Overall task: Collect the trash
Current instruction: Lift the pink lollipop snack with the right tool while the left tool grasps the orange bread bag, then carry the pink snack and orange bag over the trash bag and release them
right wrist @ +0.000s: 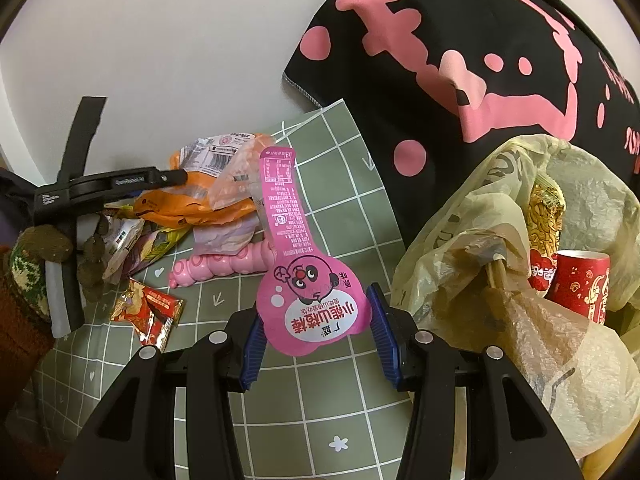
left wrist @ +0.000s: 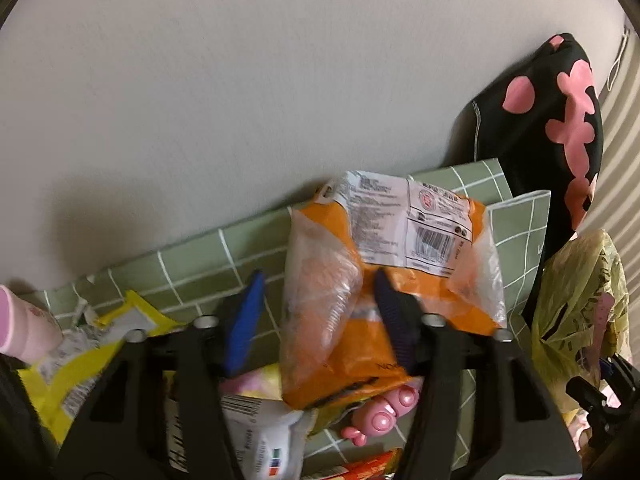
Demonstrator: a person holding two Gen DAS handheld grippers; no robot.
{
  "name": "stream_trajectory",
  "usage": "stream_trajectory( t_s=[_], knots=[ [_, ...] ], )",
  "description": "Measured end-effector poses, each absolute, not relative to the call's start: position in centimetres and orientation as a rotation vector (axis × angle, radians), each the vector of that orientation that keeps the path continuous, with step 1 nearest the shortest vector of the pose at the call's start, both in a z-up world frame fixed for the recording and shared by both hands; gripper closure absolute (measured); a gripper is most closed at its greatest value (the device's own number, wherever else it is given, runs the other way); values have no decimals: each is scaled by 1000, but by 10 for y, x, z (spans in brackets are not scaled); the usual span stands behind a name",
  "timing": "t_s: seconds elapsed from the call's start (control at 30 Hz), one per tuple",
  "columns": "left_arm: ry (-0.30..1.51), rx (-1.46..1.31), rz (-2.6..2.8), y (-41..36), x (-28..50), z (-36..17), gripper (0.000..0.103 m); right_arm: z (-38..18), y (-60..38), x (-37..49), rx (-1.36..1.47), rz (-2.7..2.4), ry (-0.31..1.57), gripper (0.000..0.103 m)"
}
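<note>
The thin, crinkled yellowish plastic bag (right wrist: 500, 280) gaped open at the right, and inside it sat a red printed paper cup (right wrist: 580, 284) and a yellow noodle packet (right wrist: 544, 216). The right gripper (right wrist: 316, 334) clamped the round end of a glossy pink spoon-shaped snack wrapper (right wrist: 296, 272), holding it upright just beside the bag's mouth, above the green grid-patterned mat (right wrist: 304, 420).

Over on the left side, the left gripper (left wrist: 320, 316) sat around a crumpled orange and clear plastic food bag (left wrist: 384, 264); its right pad touched the film, while whether the left pad pressed on it could not be told. Beneath lay a bumpy pink plastic toy (right wrist: 224, 266), a small red foil sachet (right wrist: 148, 308) and a yellow-edged wrapper (left wrist: 72, 364). A black cloth with pink print (right wrist: 460, 60) slumped against the wall.
</note>
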State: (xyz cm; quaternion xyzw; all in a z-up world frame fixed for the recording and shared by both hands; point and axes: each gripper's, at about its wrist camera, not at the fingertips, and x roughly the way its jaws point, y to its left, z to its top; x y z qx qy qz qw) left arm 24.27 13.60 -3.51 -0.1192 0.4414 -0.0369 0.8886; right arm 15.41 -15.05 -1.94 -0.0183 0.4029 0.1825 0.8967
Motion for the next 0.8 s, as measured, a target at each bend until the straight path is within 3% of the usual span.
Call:
stream_trajectory(
  t_s=[0.03, 0.17, 0.5, 0.8],
  knots=[
    [918, -248, -69, 134, 241, -33, 74, -18, -150, 154, -37, 379, 832, 59],
    [873, -255, -69, 131, 223, -15, 79, -14, -151, 153, -34, 383, 819, 59],
    [751, -225, -82, 120, 184, 46, 79, -2, -149, 153, -45, 394, 791, 59],
    [707, -232, -124, 110, 177, 68, 79, 38, -162, 155, -56, 372, 707, 59]
  ],
)
